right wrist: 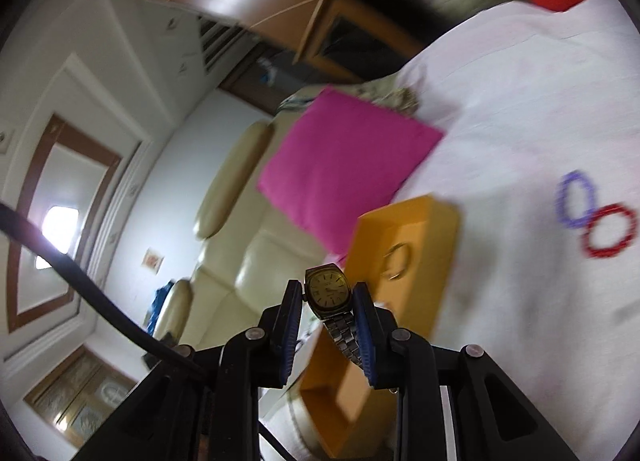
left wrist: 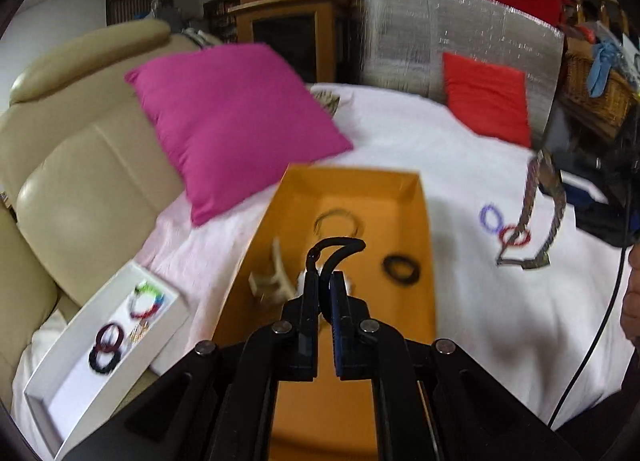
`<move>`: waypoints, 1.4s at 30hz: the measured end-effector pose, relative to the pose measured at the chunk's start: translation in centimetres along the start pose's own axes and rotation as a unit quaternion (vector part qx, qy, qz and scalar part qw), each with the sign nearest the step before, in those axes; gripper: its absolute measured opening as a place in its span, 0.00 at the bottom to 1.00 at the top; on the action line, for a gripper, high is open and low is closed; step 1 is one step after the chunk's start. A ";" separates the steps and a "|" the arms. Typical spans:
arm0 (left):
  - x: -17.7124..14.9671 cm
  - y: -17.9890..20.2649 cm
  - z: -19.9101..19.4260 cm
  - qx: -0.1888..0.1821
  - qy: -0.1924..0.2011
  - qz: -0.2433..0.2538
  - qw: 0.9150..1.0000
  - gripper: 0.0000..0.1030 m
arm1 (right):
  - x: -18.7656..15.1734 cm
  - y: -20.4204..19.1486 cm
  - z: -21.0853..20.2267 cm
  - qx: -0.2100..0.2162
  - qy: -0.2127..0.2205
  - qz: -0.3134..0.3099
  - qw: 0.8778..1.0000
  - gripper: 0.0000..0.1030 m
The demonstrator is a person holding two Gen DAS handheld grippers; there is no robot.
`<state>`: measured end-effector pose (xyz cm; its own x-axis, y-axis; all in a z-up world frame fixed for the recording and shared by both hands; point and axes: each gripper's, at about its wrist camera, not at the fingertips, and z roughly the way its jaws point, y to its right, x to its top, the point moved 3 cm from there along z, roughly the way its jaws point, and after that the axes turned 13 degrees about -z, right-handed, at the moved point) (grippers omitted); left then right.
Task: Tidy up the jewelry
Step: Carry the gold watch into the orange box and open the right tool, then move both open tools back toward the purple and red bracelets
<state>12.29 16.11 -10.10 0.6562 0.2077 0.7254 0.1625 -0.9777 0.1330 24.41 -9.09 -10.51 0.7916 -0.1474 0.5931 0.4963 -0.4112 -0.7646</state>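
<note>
Nearest the left wrist lens, the left gripper (left wrist: 325, 275) is clenched on a thin black looped band (left wrist: 335, 247), held above the open orange cardboard box (left wrist: 425, 261). Inside lie a black hair tie (left wrist: 401, 269), a thin metal ring (left wrist: 335, 223) and a cream claw clip (left wrist: 269, 281). Just left of it sits a white box (left wrist: 168, 335) of bracelets. On the white sheet (left wrist: 440, 165), to the box's right, purple and red beaded bracelets (right wrist: 594, 217) touch with bare cloth around them. The right gripper (right wrist: 327, 303) grasps a gold-faced wristwatch with metal strap (right wrist: 329, 293), near the orange box's edge.
</note>
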 end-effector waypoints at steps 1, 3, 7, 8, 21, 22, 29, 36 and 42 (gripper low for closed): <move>-0.5 -0.4 0.1 0.006 -0.007 0.003 1.000 0.05 | -0.4 -0.6 1.0 0.006 -0.009 -0.004 1.000 0.27; -1.4 -1.1 0.8 0.019 -0.022 0.004 1.000 0.05 | -1.3 -1.6 3.2 0.014 -0.031 -0.009 0.999 0.27; -3.6 -2.6 2.8 0.032 -0.069 -0.014 0.997 0.05 | -3.3 -2.5 7.2 0.016 -0.071 -0.019 0.997 0.27; -4.1 -2.7 3.1 0.034 -0.077 -0.015 0.996 0.05 | -4.0 -2.6 8.5 0.014 -0.085 -0.021 0.996 0.27; -6.5 -4.8 7.3 0.088 -0.142 -0.040 0.985 0.05 | -9.8 -1.8 15.1 -0.104 -0.178 -0.111 0.972 0.27; -6.4 -4.8 7.5 0.090 -0.146 -0.041 0.984 0.05 | -9.7 -1.7 15.3 -0.117 -0.178 -0.122 0.969 0.27; -5.9 -4.9 7.7 0.100 -0.146 -0.049 0.983 0.41 | -8.4 -1.6 14.6 -0.157 -0.168 -0.160 0.960 0.29; -3.1 -1.6 5.2 0.105 -0.089 -0.019 0.990 0.55 | -4.9 -0.1 10.0 -0.178 -0.100 -0.136 0.969 0.29; -0.3 4.4 3.5 0.088 -0.031 0.027 0.995 0.67 | -2.1 2.3 5.1 -0.237 -0.060 -0.115 0.963 0.29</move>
<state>15.33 11.89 -12.10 0.7106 0.1622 0.6846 0.2495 -0.9679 -0.0297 25.64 -5.13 -14.79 0.7295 0.0900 0.6781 0.4676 -0.7891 -0.3983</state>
